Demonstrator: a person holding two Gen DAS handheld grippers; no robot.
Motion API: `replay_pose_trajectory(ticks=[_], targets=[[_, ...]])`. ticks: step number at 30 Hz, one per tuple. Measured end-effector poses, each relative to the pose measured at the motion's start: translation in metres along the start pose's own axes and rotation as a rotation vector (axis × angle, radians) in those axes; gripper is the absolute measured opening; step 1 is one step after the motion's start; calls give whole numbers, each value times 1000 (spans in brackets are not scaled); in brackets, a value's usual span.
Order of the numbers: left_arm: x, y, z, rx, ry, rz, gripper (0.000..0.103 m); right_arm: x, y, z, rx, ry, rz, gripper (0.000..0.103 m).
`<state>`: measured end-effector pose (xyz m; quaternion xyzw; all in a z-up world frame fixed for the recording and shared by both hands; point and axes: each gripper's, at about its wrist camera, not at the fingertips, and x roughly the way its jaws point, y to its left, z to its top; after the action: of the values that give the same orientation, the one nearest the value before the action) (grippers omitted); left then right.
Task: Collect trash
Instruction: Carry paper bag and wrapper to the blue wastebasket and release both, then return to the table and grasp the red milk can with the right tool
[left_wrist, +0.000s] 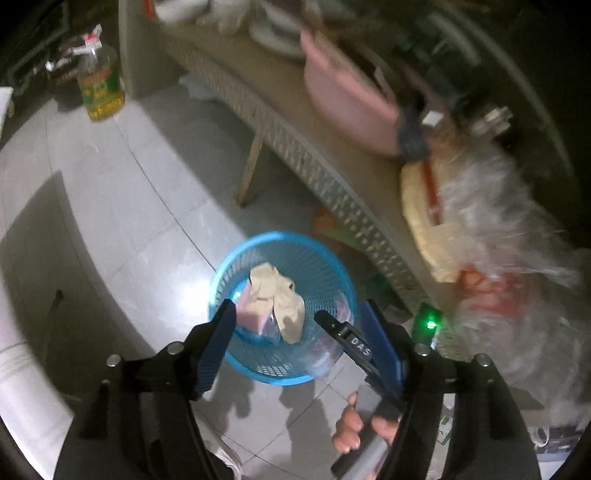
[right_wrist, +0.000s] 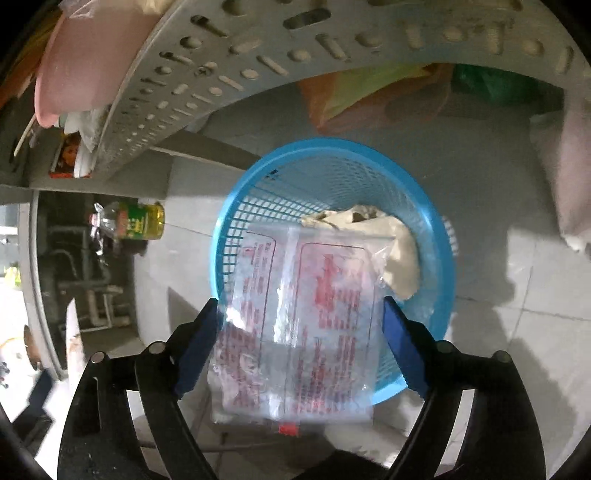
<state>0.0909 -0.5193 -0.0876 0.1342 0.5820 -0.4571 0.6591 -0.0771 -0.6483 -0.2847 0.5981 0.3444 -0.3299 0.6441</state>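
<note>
Clear plastic wrapper lies between wide right claw jaws, apparently released, over blue basket. Left claw open, empty. Next: more trash.

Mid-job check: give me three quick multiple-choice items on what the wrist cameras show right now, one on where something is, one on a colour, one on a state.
1. Where is the crumpled beige paper?
A. Inside the basket
B. On the floor tiles
C. On the table

2. What colour is the basket?
A. Pink
B. Blue
C. Green

3. How does the right gripper stand around the clear printed bag?
A. Shut tight on it
B. Jaws spread, bag between them
C. Nowhere near it

Answers:
1 A, the paper lies within the mesh wall.
2 B, rim and mesh are bright blue.
3 B, both blue fingers sit at the bag's edges, spread wide above the basket.
</note>
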Motion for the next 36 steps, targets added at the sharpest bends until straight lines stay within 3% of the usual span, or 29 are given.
replay_pose_trajectory(ticks=[7,11,13,16,18,24,27,36], targets=[[-118,30,-29,44,-155,-22,84,-20,7,-12,-51,-60,-13,84],[-187,57,-71,33,-221,-55,88,-33,21,-22,-73,-80,1,84],[-219,72,-95,30,-260,-95,90,-54,27,-38,-96,-99,26,84],[-277,98,-146,32,-368,-95,92,-94,42,-68,-179,-154,28,84],[-300,113,-176,17,-414,-66,93,-122,51,-91,-243,-190,19,84],[-333,159,-261,-109,-384,-23,93,-184,82,-168,-441,-261,8,92],[-348,177,-298,-146,-435,58,93,-202,112,-199,-555,-289,-10,95],[-390,211,-354,-217,-540,266,97,-214,222,-280,-923,-349,-30,95]])
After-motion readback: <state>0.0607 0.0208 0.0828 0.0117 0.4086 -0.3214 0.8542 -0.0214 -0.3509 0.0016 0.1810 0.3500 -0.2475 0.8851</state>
